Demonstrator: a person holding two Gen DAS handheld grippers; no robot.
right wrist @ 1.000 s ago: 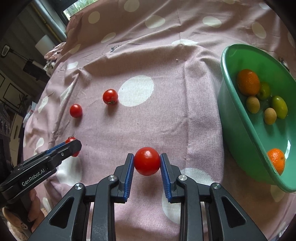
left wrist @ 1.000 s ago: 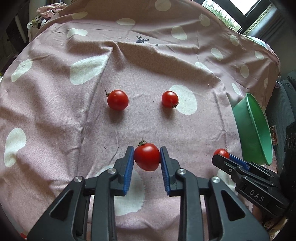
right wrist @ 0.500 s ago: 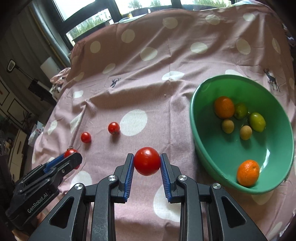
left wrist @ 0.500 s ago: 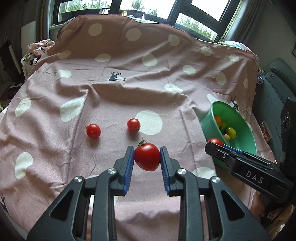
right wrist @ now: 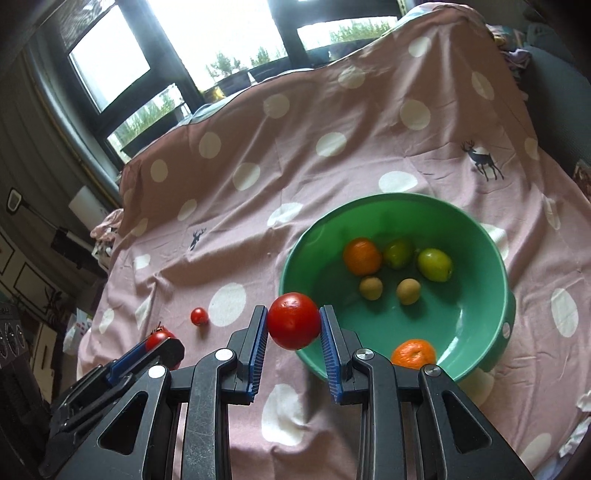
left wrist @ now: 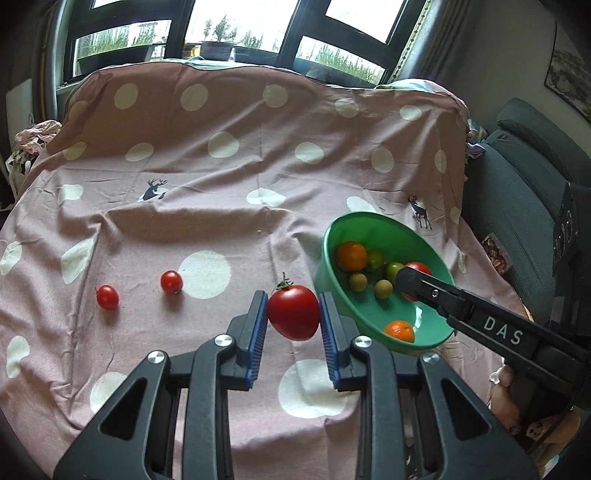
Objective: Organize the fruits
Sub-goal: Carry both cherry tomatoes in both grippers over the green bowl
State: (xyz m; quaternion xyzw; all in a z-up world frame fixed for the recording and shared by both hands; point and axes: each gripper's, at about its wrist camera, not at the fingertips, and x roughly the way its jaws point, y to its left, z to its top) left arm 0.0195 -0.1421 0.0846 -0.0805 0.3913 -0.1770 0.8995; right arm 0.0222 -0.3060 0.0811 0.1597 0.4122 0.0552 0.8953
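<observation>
Left gripper is clamped on a stemmed tomato, pads pressed to both sides; right gripper is likewise clamped on a round tomato. Compared w/ a sec ago, both claws have been lifted off the cloth and carried toward the green bowl, grips unchanged: the bowl was at the frame edge then, and is now seen whole, w/ more of the room and windows exposed. In the right wrist view the bowl's near rim lies just behind the round tomato, from 1 to 3 o'clock of it; in the left wrist view the right claw's tip is seen over the bowl's inside, so that drop is judged nearly due. The left one is short of the rim, bowl at approx. 2 o'clock of its tomato. Inside the bowl: two oranges, two green fruits, two small brownish ones. Two small tomatoes are left on the dotted pink cloth at approx. 9 to 10 o'clock of the left claw, well apart from the bowl, so the task is judged part done. Obstruction: none on the cloth; only the two claws crowd each other at the bowl, and a drop from height could bounce fruit out.
</observation>
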